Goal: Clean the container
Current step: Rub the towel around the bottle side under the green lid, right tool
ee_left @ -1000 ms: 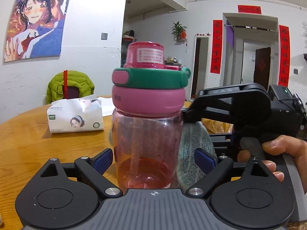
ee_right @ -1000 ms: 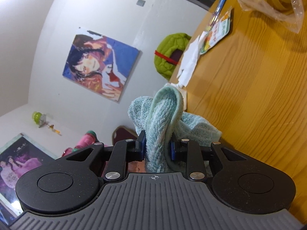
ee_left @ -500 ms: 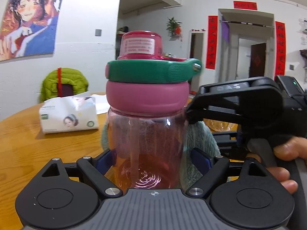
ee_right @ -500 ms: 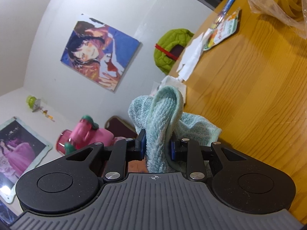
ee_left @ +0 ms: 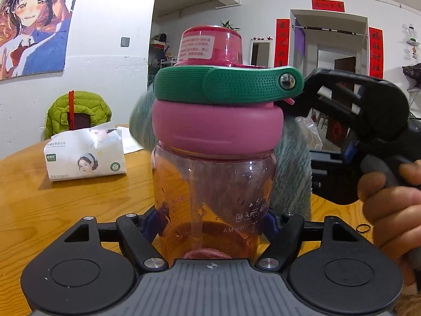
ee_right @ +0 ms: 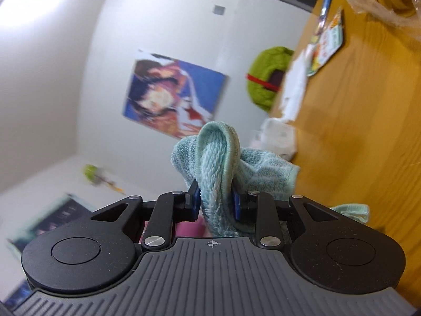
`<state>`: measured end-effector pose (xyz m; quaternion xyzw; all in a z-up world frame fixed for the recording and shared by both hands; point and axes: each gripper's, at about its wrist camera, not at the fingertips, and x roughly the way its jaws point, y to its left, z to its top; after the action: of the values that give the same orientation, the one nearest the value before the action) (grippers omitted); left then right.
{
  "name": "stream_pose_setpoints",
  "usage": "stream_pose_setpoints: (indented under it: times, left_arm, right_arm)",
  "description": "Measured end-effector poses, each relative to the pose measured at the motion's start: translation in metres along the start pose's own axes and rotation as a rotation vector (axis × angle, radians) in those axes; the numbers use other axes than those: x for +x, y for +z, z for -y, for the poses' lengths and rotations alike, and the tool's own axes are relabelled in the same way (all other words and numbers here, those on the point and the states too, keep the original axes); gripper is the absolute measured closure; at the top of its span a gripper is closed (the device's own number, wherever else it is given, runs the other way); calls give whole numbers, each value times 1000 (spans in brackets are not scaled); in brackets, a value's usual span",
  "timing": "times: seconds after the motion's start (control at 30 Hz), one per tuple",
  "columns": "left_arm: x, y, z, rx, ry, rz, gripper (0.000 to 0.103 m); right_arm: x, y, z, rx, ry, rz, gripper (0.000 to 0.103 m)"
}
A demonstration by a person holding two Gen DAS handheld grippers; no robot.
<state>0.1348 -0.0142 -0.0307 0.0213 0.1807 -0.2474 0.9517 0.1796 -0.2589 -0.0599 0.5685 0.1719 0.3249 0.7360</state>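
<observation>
**Bottle gripped low, towel wrapped behind**

Standing upright on the wooden table [ee_left: 39,205]: a pink translucent bottle [ee_left: 214,184] with a pink collar, a green strap handle [ee_left: 226,85] and a red cap carrying a white label. Clamped at its lower body by the left gripper [ee_left: 214,220], blue fingers [ee_left: 151,221] set against both sides of the plastic and closing onto it. Straw visible inside through the wall.

Behind and to the right of the bottle, draped against it: a teal towel [ee_left: 292,173], blurred at its left edge above the collar. Held there by the right gripper [ee_left: 350,121], itself grasped by a hand [ee_left: 389,197] at the right edge.

From the right wrist view: right gripper [ee_right: 215,201] clenched on a folded loop of the same towel [ee_right: 218,163], blue fingers [ee_right: 194,197] pressing into the pile from both sides. Only a sliver of pink showing beneath the linkage.

Further back on the table: a tissue pack [ee_left: 84,155] with a printed face, loose papers beside it. Against the wall, a green padded jacket [ee_left: 77,113]; above it, an anime poster [ee_left: 34,23]. A small black rubber band [ee_left: 363,228] lying near the hand.
</observation>
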Motion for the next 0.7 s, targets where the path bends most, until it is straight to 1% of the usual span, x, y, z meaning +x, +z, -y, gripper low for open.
stream_pose_setpoints:
  times: [0.07,0.1,0.2,0.27,0.3,0.37,0.47,0.5,0.57,0.6,0.7]
  left_arm:
    - [0,0,1,3,3,1,31]
    - [0,0,2,7,6,1,32]
    - [2,-1,3,20,3,-17,32]
    - [3,-1,5,28,4,-23,32]
    - [3,-1,5,32,4,-25,32]
    - [3,-1,4,29,3,-24,32]
    - [2,-2,4,31,6,-24,31]
    - [1,-2,5,26,14,-24,30]
    - [-4,-2,6,8,43,-22,18]
    - [-9,-2,7,-7,68,-14,10]
    - [-25,-4,14,-33,131,17,9]
  right_arm:
    - [6,-2,1,14,-5,-38,74]
    - [9,-4,2,13,-31,-57,74]
    - [21,-8,3,-31,-189,-114,74]
    - [25,-9,3,-62,-263,-130,74]
    - [25,-9,2,-72,-270,-129,74]
    - [20,-8,-1,-71,-233,-101,74]
    - [6,-3,-6,-51,-91,-34,74]
    - [2,-2,-7,-53,-69,-13,74]
    - [-1,-1,-7,-61,-87,12,74]
    - [-1,0,-7,-61,-102,12,74]
    - [4,0,-3,-50,-145,-10,74]
